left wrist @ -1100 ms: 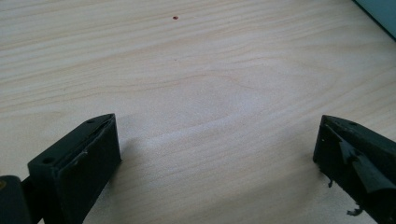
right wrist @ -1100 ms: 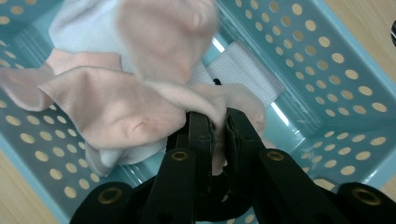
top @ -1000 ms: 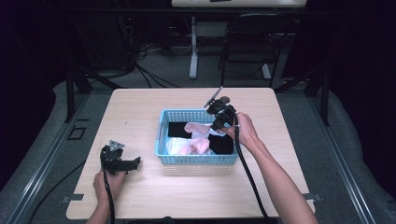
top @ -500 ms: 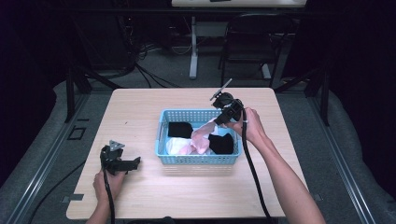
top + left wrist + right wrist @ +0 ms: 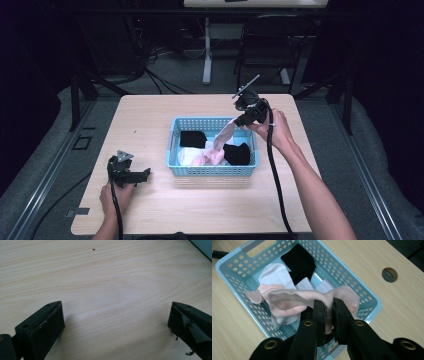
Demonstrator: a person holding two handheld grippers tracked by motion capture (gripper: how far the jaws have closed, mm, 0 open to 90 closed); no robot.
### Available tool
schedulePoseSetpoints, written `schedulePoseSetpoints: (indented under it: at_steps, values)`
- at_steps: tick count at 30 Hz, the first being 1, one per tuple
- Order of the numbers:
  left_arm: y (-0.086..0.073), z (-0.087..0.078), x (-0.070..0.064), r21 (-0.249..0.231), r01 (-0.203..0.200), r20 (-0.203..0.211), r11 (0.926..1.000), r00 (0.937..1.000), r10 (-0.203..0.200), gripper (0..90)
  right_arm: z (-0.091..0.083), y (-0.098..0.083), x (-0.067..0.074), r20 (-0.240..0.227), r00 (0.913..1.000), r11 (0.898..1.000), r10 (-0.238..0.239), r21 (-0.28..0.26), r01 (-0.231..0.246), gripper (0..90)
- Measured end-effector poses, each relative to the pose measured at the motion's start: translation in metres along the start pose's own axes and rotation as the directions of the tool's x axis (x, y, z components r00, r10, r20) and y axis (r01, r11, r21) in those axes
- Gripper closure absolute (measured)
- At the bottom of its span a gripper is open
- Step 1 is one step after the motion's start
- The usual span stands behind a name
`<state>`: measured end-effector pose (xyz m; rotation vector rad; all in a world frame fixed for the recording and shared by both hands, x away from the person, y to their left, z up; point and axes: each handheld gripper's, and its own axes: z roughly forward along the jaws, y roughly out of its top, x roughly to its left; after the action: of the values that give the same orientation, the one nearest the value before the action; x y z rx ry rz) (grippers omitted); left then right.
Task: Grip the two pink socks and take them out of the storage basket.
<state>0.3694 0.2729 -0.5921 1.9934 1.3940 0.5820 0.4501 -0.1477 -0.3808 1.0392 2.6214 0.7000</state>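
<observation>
right gripper (image 5: 239, 121) went up since a second ago, pinching a soft pink sock (image 5: 294, 300) above the perforated blue plastic basket (image 5: 172, 145); left gripper (image 5: 115, 325) sat spread on woodgrain table (image 5: 112, 277).

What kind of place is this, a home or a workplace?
Probably a lab or workshop set up for recording. A plain wooden table stands on grey carpet, loose cables run over the floor behind it, and the surroundings are dark.

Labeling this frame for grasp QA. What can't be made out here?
- Right gripper view: how much pink sock sits between the pads; the right gripper jaws hide it.
- High view: which clothes lie under the pink sock in the blue basket; too small.
- Left gripper view: left gripper jaw tips cut off by the bottom edge.
</observation>
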Motion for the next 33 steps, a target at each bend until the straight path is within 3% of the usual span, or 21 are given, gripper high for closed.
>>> schedulePoseSetpoints:
  at_steps: [18,33]
  values:
    - [0.0,0.0,0.0,0.001,-0.001,0.0,1.0,1.0,0.001,0.4,-0.059,-0.028,-0.036,0.066,0.9937,0.994,0.091,-0.063,-0.086,81.6]
    - [0.0,0.0,0.0,0.0,-0.001,0.0,1.0,1.0,0.001,0.4,-0.083,-0.072,-0.066,0.126,0.9775,0.985,0.169,-0.064,-0.162,81.6]
